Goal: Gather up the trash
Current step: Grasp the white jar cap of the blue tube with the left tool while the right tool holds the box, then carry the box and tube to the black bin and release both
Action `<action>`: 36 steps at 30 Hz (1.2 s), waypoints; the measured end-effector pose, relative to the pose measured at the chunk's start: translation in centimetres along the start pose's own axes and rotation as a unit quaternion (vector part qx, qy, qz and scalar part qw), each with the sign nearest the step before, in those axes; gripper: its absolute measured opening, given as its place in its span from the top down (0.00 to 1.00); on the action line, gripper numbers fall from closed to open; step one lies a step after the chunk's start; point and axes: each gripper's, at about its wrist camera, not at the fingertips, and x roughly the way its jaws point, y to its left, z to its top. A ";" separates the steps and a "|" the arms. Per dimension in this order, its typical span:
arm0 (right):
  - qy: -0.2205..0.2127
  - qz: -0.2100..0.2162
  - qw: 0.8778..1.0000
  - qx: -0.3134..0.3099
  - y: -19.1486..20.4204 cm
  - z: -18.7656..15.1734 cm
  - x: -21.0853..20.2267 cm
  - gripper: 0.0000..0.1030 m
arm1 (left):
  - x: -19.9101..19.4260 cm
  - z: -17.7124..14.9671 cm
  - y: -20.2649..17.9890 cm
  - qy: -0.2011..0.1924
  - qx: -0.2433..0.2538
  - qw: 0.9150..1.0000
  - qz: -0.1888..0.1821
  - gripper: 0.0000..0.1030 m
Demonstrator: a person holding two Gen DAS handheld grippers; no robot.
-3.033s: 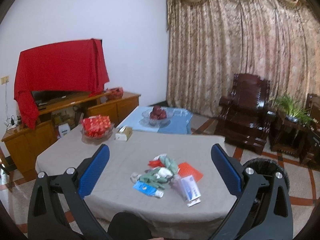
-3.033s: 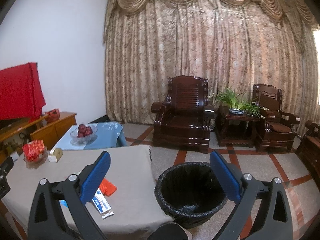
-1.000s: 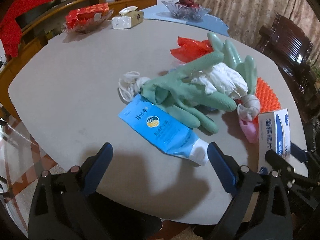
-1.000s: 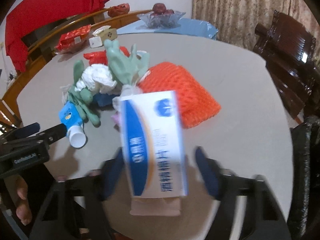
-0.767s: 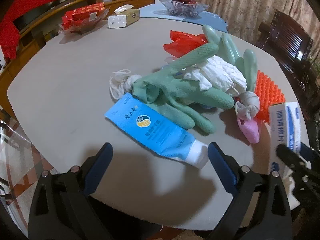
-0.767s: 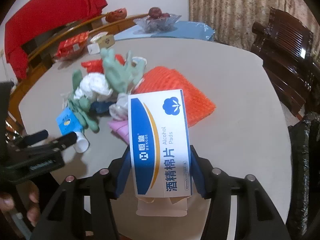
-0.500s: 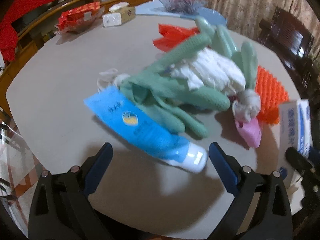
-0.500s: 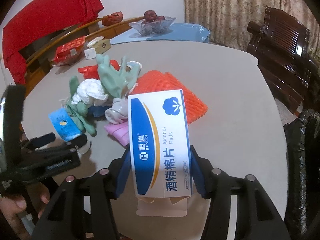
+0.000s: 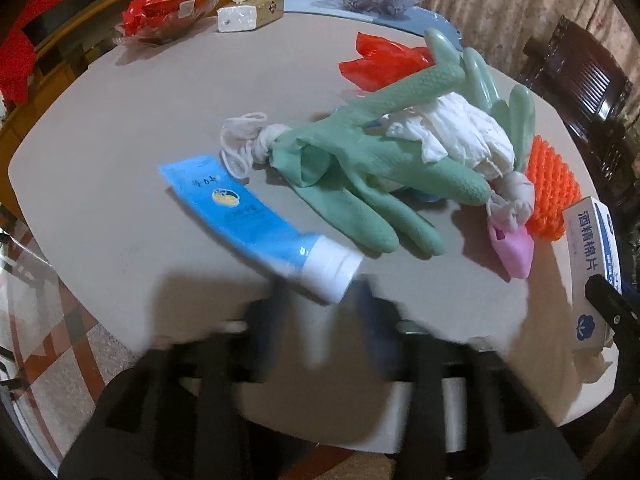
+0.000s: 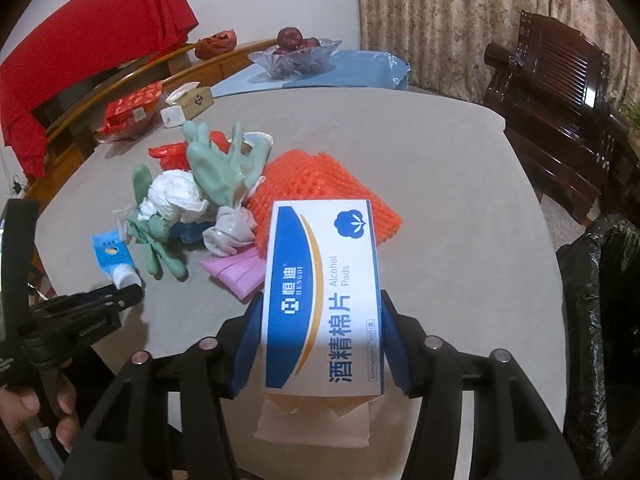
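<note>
Collecting step: two pickups at once by my read, one item already lifted and a second being grabbed.
Next move: likely swing the lifted box right and over the bin, and finish the pinch on the tube before raising it.
Table point(image 10: 460, 200): big grey top, trash heaped on its near-left part, right side bare.
Armchair point(image 10: 560, 100): dark wood, beyond the table's right edge, just behind the bin.
Bin point(image 10: 600, 320): black-lined, on the floor just beside the table's right edge, mouth unobstructed.
Trash pile: green rubber gloves point(image 9: 360, 160) draped over a white paper wad point(image 9: 468, 136); orange foam net point(image 10: 320, 184), pink scrap point(image 9: 512, 248) and red plastic point(image 9: 384, 60) around them, all touching or overlapping.
Alcohol pad box point(image 10: 320, 280): off the table, flap hanging open underneath.
Right gripper point(image 10: 321, 332): blue pads pinching the box by its long sides, firm grip.
Blue tube point(image 9: 248, 216): flat on the table at the pile's near edge, white cap toward the left gripper.
Left gripper point(image 9: 324, 304): jaws have just been closing, cap end between them; fingers are blurred and I see no firm pinch yet.
Not trash, I'd judge: fruit bowl point(image 10: 294, 56), tissue box point(image 9: 250, 14) and dish of red packets point(image 9: 168, 8) at the far end, well apart.
In the way: a glove fingertip lies just beside the tube cap and could snag; the box's loose flap may catch on the bin liner.
</note>
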 end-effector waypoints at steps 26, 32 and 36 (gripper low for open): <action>-0.015 -0.011 1.000 -0.002 0.1 0.2 -2.1 0.47 | -5.3 0.7 2.2 -0.088 -0.012 0.995 0.037 0.71; -0.029 -0.011 1.000 -0.002 0.2 0.1 -3.9 0.47 | -7.7 0.2 1.7 -0.107 0.001 0.994 0.033 0.72; -0.033 -0.014 0.999 0.005 -0.2 0.0 -4.9 0.47 | -9.7 -0.3 1.2 -0.127 0.013 0.992 0.025 0.73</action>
